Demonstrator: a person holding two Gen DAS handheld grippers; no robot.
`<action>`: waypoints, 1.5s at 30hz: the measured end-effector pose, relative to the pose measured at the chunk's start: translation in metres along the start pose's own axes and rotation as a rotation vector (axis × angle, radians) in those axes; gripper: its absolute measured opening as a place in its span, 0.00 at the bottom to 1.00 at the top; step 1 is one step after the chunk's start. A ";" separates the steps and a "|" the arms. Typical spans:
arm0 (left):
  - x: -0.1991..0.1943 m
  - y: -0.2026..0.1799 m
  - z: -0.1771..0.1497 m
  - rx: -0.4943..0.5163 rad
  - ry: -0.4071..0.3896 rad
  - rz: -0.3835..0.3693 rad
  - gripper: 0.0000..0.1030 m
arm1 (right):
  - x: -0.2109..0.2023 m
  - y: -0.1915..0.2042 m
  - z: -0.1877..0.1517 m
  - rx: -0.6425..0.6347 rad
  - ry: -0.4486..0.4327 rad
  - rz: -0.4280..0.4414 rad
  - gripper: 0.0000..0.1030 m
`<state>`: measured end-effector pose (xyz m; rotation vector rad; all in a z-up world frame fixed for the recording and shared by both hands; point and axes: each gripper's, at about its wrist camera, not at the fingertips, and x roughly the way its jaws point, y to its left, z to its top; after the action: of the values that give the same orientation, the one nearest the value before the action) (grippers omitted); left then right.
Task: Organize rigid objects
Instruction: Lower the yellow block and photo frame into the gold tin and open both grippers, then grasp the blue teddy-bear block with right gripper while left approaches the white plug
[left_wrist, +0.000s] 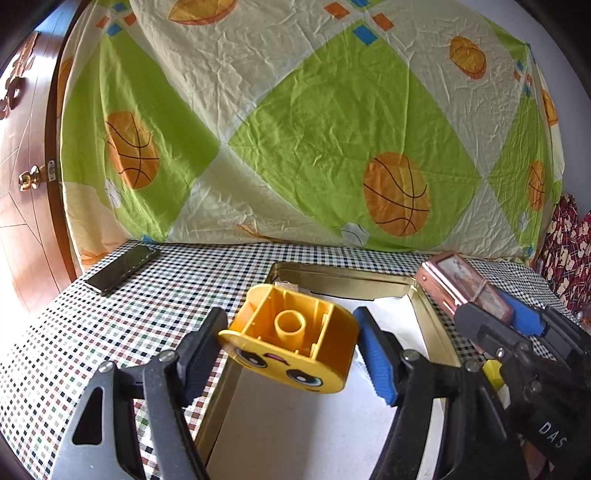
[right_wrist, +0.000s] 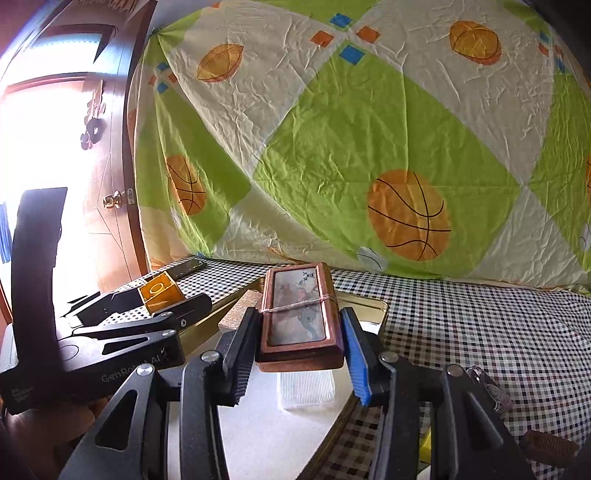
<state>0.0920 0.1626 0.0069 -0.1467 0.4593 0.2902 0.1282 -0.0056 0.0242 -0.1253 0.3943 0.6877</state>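
My left gripper (left_wrist: 290, 349) is shut on a yellow toy block with a cartoon face (left_wrist: 291, 339), hollow underside up, held above the open gold tin box (left_wrist: 343, 282). My right gripper (right_wrist: 297, 345) is shut on a brown wooden box tied with string (right_wrist: 299, 317), also held over the tin (right_wrist: 380, 314). In the left wrist view the brown box (left_wrist: 465, 286) and right gripper sit at the right, over the tin's right rim. In the right wrist view the yellow block (right_wrist: 160, 291) shows at the left between the left gripper's fingers.
The tin stands on a checkered tablecloth (left_wrist: 147, 295). A dark phone (left_wrist: 123, 267) lies at the far left. A ribbed clear piece (right_wrist: 306, 389) lies in the tin. A small glass item (right_wrist: 489, 389) and a brown item (right_wrist: 550, 445) lie at right. A basketball-print sheet (left_wrist: 295, 129) hangs behind.
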 end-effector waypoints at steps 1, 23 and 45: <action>0.003 -0.001 0.001 0.006 0.016 -0.001 0.68 | 0.004 -0.001 0.002 0.004 0.012 0.001 0.45; 0.042 -0.015 0.011 0.218 0.250 0.107 0.81 | 0.057 -0.014 -0.006 0.024 0.210 0.020 0.56; -0.038 -0.141 -0.037 0.249 0.044 -0.182 0.97 | -0.105 -0.143 -0.054 0.170 0.079 -0.227 0.70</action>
<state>0.0873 0.0121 0.0015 0.0487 0.5178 0.0496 0.1286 -0.1906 0.0143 -0.0353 0.5036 0.4248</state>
